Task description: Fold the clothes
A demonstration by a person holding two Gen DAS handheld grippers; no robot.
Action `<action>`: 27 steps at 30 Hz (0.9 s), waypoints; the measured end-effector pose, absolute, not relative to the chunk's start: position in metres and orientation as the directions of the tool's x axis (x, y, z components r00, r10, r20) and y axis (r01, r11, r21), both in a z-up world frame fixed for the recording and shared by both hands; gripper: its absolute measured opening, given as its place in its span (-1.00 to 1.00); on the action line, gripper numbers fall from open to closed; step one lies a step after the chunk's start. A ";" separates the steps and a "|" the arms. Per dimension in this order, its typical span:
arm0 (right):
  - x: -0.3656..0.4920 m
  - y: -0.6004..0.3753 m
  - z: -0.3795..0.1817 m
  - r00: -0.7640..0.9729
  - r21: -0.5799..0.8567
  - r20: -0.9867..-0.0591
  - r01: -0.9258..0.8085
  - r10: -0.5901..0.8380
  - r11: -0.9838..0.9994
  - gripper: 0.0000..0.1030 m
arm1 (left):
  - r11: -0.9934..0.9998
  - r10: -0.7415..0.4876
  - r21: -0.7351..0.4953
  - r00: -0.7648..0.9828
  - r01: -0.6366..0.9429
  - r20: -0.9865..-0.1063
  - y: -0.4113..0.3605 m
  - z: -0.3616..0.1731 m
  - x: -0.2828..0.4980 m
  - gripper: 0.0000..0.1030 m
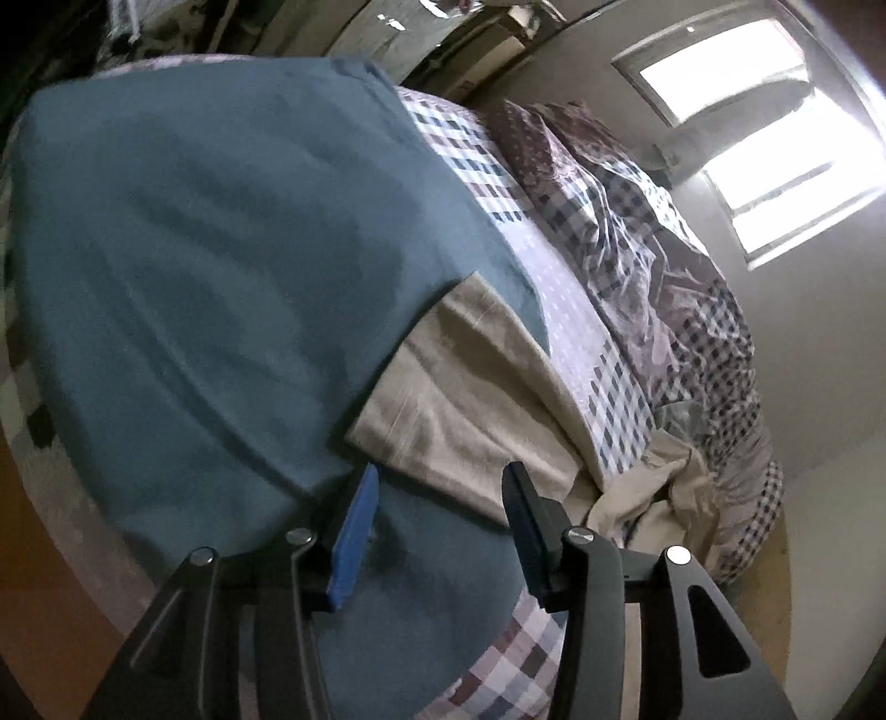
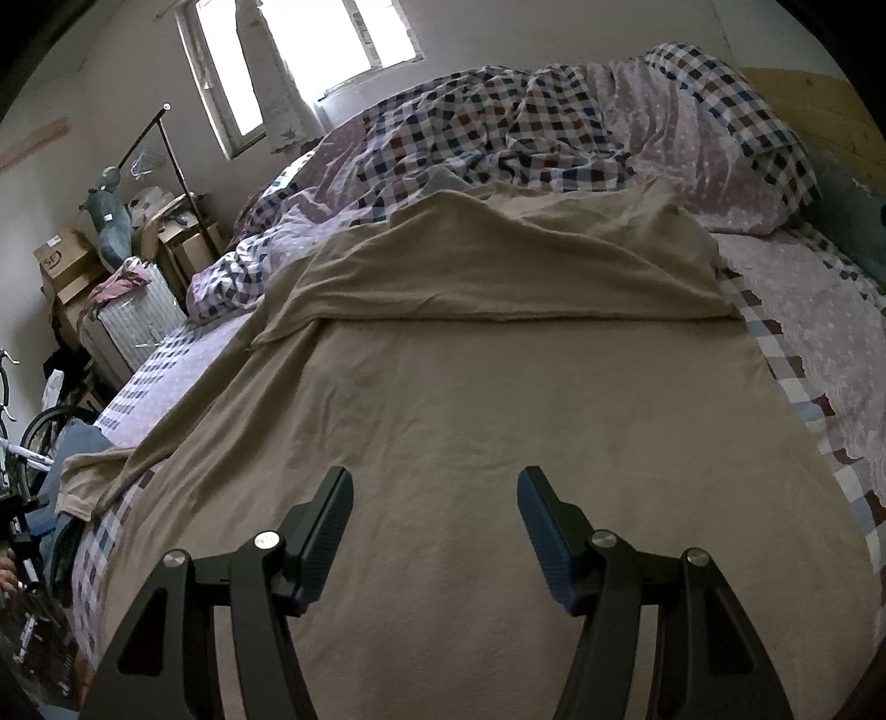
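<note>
The left gripper (image 1: 440, 487) has its fingers spread with nothing between them; it hovers over the boundary where a tan sleeve (image 1: 443, 387) lies across a teal garment (image 1: 221, 249). The right gripper (image 2: 434, 493) likewise shows its fingers spread and empty, poised above the broad lower body of the tan garment (image 2: 470, 415). That garment lies mostly flat on the bed (image 2: 819, 310), with its upper portion already turned over on itself along a straight crosswise fold line (image 2: 526, 318). One sleeve (image 2: 105, 471) trails off toward the left edge of the mattress, loose and unfolded. In the left wrist view the teal garment is spread flat with shallow wrinkles and shows no fold that can be confirmed. A rumpled checked duvet (image 2: 526, 127) is heaped at the far side of the bed below the window (image 2: 343, 33). Assessment: the task appears at an early stage; one fold is in place on the tan garment, the trailing sleeve and further folds remain, and the teal garment looks untouched.
</note>
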State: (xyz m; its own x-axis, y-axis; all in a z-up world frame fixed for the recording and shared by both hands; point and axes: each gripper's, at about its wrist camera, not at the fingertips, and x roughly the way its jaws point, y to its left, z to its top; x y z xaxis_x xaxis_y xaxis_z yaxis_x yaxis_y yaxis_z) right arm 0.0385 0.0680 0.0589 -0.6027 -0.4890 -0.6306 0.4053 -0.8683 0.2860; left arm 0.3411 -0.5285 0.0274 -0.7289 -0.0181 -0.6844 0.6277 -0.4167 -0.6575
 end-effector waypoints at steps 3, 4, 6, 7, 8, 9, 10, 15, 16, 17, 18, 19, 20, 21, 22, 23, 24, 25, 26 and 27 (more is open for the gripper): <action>0.040 0.067 0.060 -0.603 0.282 -0.629 0.410 -0.490 -0.867 0.27 | -0.397 -0.015 -0.674 -0.739 0.623 -0.674 -0.529 0.022 0.341 0.00; 0.040 0.067 0.060 -0.603 0.281 -0.629 0.411 -0.490 -0.867 0.27 | -0.393 -0.018 -0.679 -0.744 0.620 -0.668 -0.530 0.021 0.339 0.00; 0.040 0.067 0.060 -0.603 0.279 -0.630 0.413 -0.490 -0.867 0.27 | -0.379 -0.026 -0.695 -0.758 0.611 -0.651 -0.534 0.020 0.336 0.00; 0.040 0.067 0.059 -0.602 0.279 -0.631 0.412 -0.489 -0.867 0.27 | -0.372 -0.030 -0.703 -0.765 0.606 -0.643 -0.536 0.020 0.335 0.00; 0.039 0.067 0.059 -0.602 0.279 -0.631 0.412 -0.489 -0.868 0.27 | -0.367 -0.034 -0.712 -0.774 0.599 -0.633 -0.537 0.021 0.334 0.00; 0.039 0.067 0.059 -0.602 0.278 -0.631 0.412 -0.488 -0.868 0.27 | -0.362 -0.039 -0.725 -0.786 0.586 -0.617 -0.537 0.022 0.334 0.00; 0.039 0.067 0.059 -0.602 0.278 -0.632 0.412 -0.488 -0.868 0.27 | -0.359 -0.038 -0.735 -0.796 0.575 -0.604 -0.537 0.022 0.334 0.00; 0.039 0.067 0.059 -0.600 0.282 -0.631 0.412 -0.491 -0.866 0.27 | -0.345 -0.041 -0.746 -0.803 0.570 -0.595 -0.535 0.017 0.335 -0.32; 0.039 0.067 0.059 -0.599 0.282 -0.631 0.414 -0.492 -0.866 0.27 | -0.338 -0.045 -0.745 -0.800 0.575 -0.598 -0.536 0.016 0.335 -0.51; 0.039 0.067 0.059 -0.600 0.280 -0.631 0.415 -0.492 -0.865 0.27 | -0.328 -0.051 -0.744 -0.797 0.583 -0.602 -0.536 0.015 0.337 -0.68; 0.040 0.067 0.060 -0.601 0.279 -0.630 0.416 -0.492 -0.865 0.27 | -0.319 -0.055 -0.746 -0.797 0.585 -0.601 -0.536 0.015 0.338 -0.78; 0.040 0.068 0.060 -0.602 0.279 -0.629 0.416 -0.492 -0.866 0.27 | -0.314 -0.061 -0.749 -0.799 0.584 -0.598 -0.536 0.016 0.339 -0.83; 0.040 0.068 0.061 -0.603 0.279 -0.628 0.415 -0.492 -0.866 0.27 | -0.313 -0.066 -0.751 -0.802 0.581 -0.593 -0.535 0.018 0.340 -0.92; 0.040 0.069 0.061 -0.604 0.279 -0.627 0.415 -0.491 -0.866 0.27 | -0.314 -0.073 -0.753 -0.805 0.579 -0.589 -0.533 0.020 0.342 -0.99; 0.040 0.069 0.062 -0.605 0.279 -0.626 0.414 -0.491 -0.866 0.27 | -0.317 -0.081 -0.754 -0.808 0.576 -0.583 -0.530 0.023 0.344 -0.99; 0.040 0.070 0.062 -0.607 0.279 -0.625 0.413 -0.491 -0.867 0.27 | -0.320 -0.084 -0.759 -0.815 0.567 -0.573 -0.526 0.028 0.345 -1.00; 0.040 0.070 0.062 -0.608 0.279 -0.624 0.413 -0.491 -0.867 0.27 | -0.322 -0.075 -0.773 -0.829 0.546 -0.554 -0.520 0.035 0.346 -1.00; 0.041 0.071 0.063 -0.609 0.279 -0.623 0.412 -0.490 -0.867 0.27 | -0.323 -0.067 -0.787 -0.842 0.526 -0.535 -0.514 0.043 0.346 -1.00; 0.041 0.071 0.063 -0.609 0.280 -0.623 0.412 -0.491 -0.867 0.27 | -0.324 -0.059 -0.800 -0.855 0.504 -0.515 -0.508 0.050 0.347 -1.00; 0.041 0.072 0.064 -0.610 0.281 -0.622 0.412 -0.492 -0.867 0.27 | -0.326 -0.050 -0.813 -0.867 0.483 -0.495 -0.502 0.057 0.347 -1.00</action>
